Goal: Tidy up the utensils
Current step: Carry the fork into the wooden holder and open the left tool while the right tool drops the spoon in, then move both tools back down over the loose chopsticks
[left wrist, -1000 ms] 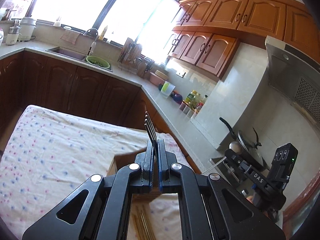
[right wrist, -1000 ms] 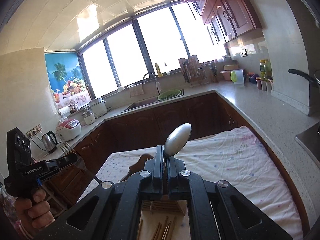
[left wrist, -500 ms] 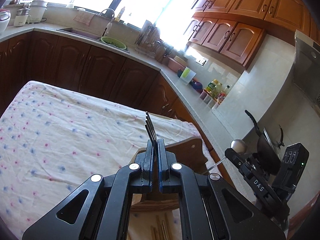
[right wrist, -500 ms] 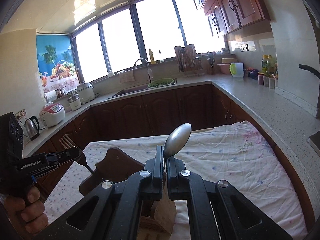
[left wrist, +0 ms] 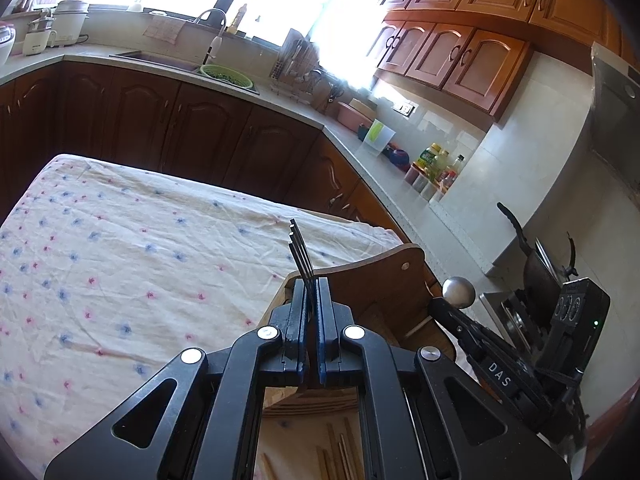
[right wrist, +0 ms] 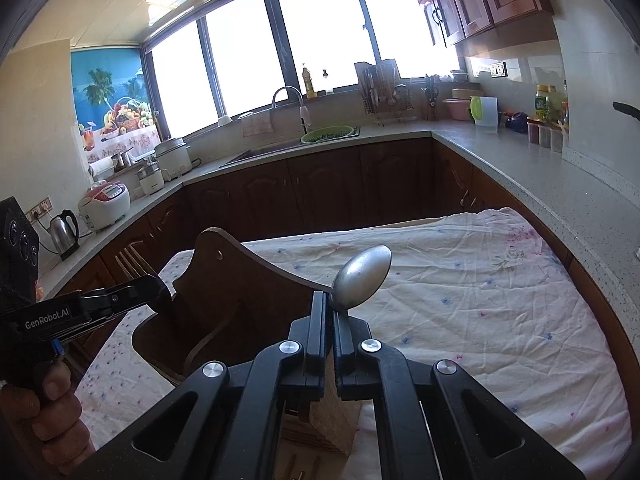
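Utensils: a fork (left wrist: pixel 301 254) sat in the left claw (left wrist: pixel 311 292) and a spoon (right wrist: pixel 362 276) in the right claw (right wrist: pixel 329 312); both were off the desk, close over a wooden holder (left wrist: pixel 384 280).
Left claw: clenched on the fork's handle; tines stood up and away from the camera, seen edge-on.
Right claw: clenched on the spoon's neck; bowl tipped up and to the right, past the fingertips.
Change, left view: compared with a second before, more of the cloth-covered desk (left wrist: pixel 120 264) and the holder's curved side panel filled the frame; the view looked lower and more downward.
Change, right view: the holder (right wrist: pixel 224 292) now loomed just ahead of the claw, where earlier only its top edge showed; both grips matched the earlier pictures.
Meaning for task: judged as the approach to placing; both utensils were brought near the holder, neither yet in a slot.
Holder, material: brown wood, rounded end panel with one small metal fastener, paler slatted base below.
Sticks: thin pale sticks, likely chopsticks (left wrist: pixel 340 452), lay under the left claw; count unclear.
Fork, material: dark, thin metal, four tines.
Spoon, material: dull grey metal, smooth oval bowl.
Desk cover: creased cream cloth with small pink and blue flowers.
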`<state>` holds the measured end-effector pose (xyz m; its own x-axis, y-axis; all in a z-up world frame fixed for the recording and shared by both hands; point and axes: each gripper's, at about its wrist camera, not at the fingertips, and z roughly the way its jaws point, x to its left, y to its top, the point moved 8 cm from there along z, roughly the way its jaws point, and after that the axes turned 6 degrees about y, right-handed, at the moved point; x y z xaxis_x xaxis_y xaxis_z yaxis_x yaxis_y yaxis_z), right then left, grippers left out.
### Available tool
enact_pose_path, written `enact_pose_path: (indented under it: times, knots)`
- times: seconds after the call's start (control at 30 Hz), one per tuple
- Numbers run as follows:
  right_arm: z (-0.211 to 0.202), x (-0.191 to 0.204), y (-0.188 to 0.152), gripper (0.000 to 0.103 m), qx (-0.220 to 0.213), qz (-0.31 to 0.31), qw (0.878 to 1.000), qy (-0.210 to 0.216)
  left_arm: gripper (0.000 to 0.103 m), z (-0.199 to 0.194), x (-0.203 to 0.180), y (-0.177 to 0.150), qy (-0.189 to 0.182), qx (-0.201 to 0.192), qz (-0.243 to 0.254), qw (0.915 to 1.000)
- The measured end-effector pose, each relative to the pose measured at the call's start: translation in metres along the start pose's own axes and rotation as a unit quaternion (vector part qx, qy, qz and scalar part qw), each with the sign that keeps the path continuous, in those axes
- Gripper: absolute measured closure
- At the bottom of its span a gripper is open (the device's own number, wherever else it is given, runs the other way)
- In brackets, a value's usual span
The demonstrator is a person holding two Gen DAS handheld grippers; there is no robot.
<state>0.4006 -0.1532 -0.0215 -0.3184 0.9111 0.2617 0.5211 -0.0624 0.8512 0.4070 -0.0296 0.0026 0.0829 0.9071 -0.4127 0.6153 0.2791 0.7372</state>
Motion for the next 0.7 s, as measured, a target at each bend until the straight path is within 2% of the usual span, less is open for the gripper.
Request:
enact_pose_path:
  times: [0.13,0.17,0.2,0.23,0.3,0.33,0.43,0.5,0.57,0.63,0.7]
  knots:
    - [-0.002,-0.003,0.002,0.094,0.001,0.011,1.000,0.006,0.097,-0.001,-0.002,0.000,0.001,0.007,0.001,1.0000]
    - [-0.003,-0.004,0.003,0.093,0.001,0.018,1.000,0.008,0.093,-0.002,-0.002,0.001,0.002,0.007,0.001,1.0000]
    - [-0.005,-0.006,0.003,0.087,-0.001,0.024,1.000,0.010,0.086,-0.004,-0.002,0.002,0.004,0.005,0.001,1.0000]
    - [-0.008,-0.007,0.005,0.073,-0.003,0.031,0.999,0.013,0.082,-0.008,0.000,0.002,0.005,0.002,0.001,1.0000]
    - [-0.017,-0.008,0.008,0.054,-0.015,0.041,0.999,0.014,0.070,-0.016,0.002,0.003,0.009,-0.004,-0.001,1.0000]
    - [-0.023,-0.009,0.009,0.049,-0.023,0.045,0.999,0.013,0.068,-0.020,0.004,0.003,0.010,-0.007,-0.002,0.9999]
    - [-0.039,-0.012,0.010,0.041,-0.037,0.061,0.997,0.013,0.053,-0.035,0.010,-0.001,0.014,-0.010,-0.008,0.9998]
    - [-0.050,-0.014,0.007,0.031,-0.043,0.074,0.996,0.016,0.040,-0.047,0.015,-0.008,0.020,-0.012,-0.011,0.9997]
    - [-0.061,-0.014,0.002,0.019,-0.049,0.084,0.995,0.022,0.033,-0.059,0.021,-0.018,0.029,-0.016,-0.016,0.9993]
    - [-0.073,-0.012,-0.006,0.005,-0.055,0.087,0.994,0.022,0.031,-0.071,0.026,-0.029,0.040,-0.016,-0.017,0.9989]
    - [-0.084,-0.009,-0.016,0.003,-0.059,0.085,0.994,0.017,0.028,-0.083,0.033,-0.042,0.052,-0.014,-0.017,0.9984]
